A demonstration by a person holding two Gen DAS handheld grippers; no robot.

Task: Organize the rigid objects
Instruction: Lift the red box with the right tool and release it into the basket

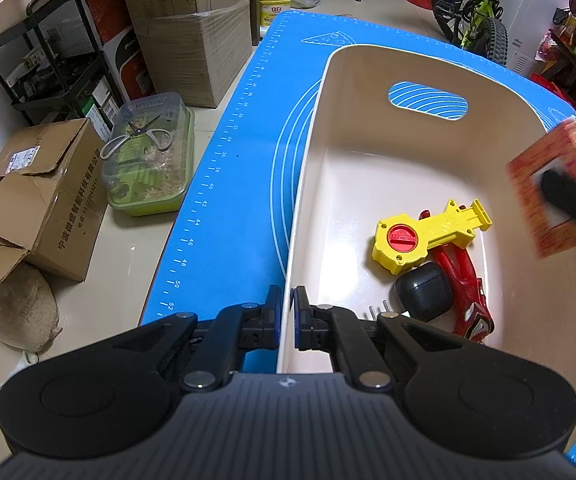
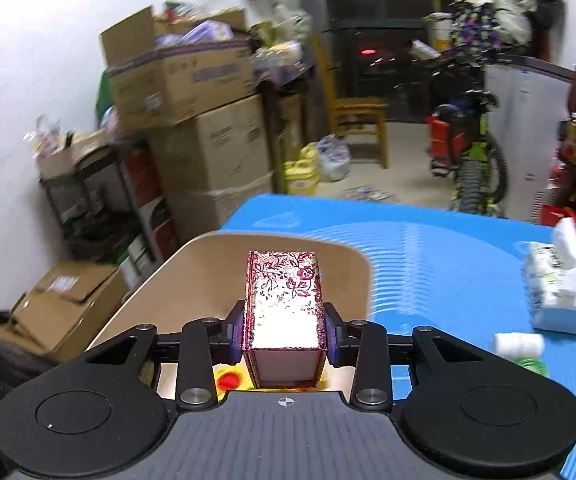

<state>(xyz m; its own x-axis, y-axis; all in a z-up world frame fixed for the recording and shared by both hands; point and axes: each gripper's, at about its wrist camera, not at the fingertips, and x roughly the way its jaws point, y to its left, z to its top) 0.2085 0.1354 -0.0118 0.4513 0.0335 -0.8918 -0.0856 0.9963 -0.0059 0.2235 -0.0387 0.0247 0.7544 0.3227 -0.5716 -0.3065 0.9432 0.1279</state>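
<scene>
the left gripper (image 1: 286,320) pinched the near wall of the cream bin (image 1: 367,80), one jaw outside and one inside the rim, judged to steady the bin against sliding on the blue mat (image 1: 240,200) while items went in. the right gripper (image 2: 286,334) had its jaws pressed against the two long sides of the red floral box (image 2: 284,300), which was held in the air above the bin's right edge, not yet released. inside the bin, grouped at the near right, lay a yellow launcher (image 1: 415,240), a red toy car (image 1: 467,292) and a black case (image 1: 423,292), touching one another. the far and left parts of the bin floor were bare, so the box had room to descend there without striking the toys. outside the rim, a tissue pack (image 2: 555,284) and a white bottle (image 2: 519,344) remained on the mat to the right.
</scene>
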